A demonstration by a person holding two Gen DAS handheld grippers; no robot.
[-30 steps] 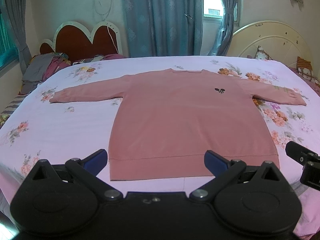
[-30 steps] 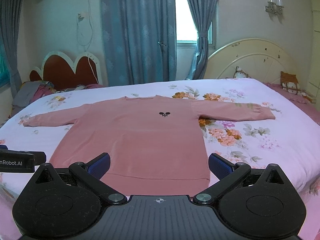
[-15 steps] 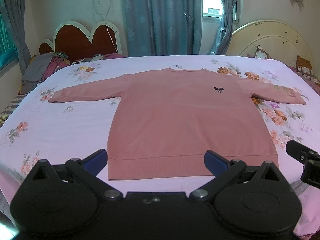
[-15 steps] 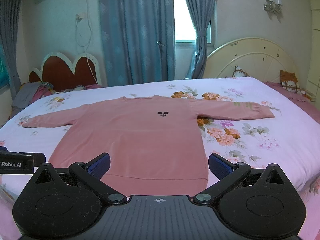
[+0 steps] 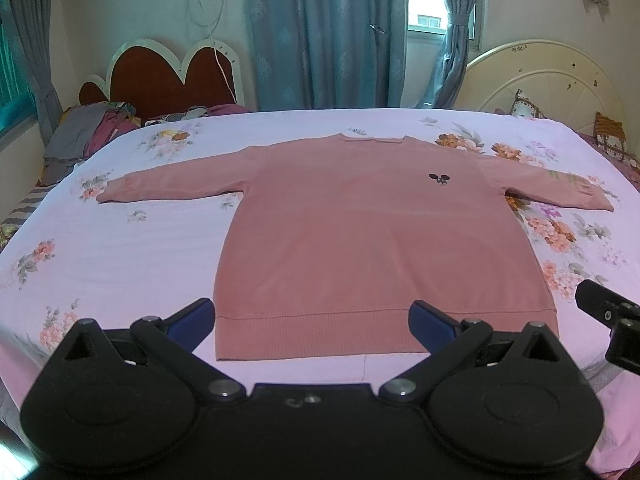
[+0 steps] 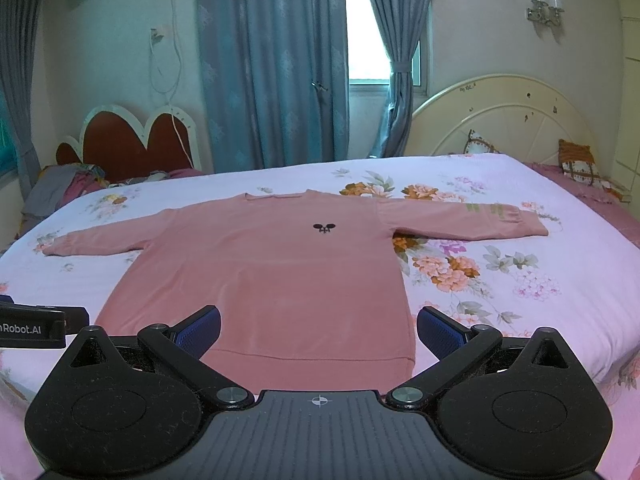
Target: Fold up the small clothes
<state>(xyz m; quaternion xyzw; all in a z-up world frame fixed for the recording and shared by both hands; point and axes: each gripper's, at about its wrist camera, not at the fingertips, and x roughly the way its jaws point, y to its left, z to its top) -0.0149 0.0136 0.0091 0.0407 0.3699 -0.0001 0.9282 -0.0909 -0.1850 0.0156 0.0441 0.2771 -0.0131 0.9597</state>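
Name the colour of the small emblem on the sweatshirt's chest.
Black, on the pink long-sleeved sweatshirt; its emblem shows best from the right wrist.

- A bed (image 5: pixel 168 248), spread with a pale pink sheet printed with flower sprays, carries everything in sight.
- A pink sweatshirt (image 5: pixel 372 240) lies flat on the sheet, front up, both sleeves stretched toward 9 and 3 o'clock, collar at 12 o'clock and ribbed hem at 6 o'clock.
- A small dark emblem (image 5: pixel 439 178) marks its chest.
- Green lettering (image 6: pixel 486 209) shows on the 3 o'clock sleeve.
- Large orange and pink blooms (image 6: pixel 448 268) lie just beside the sweatshirt at 3 o'clock.
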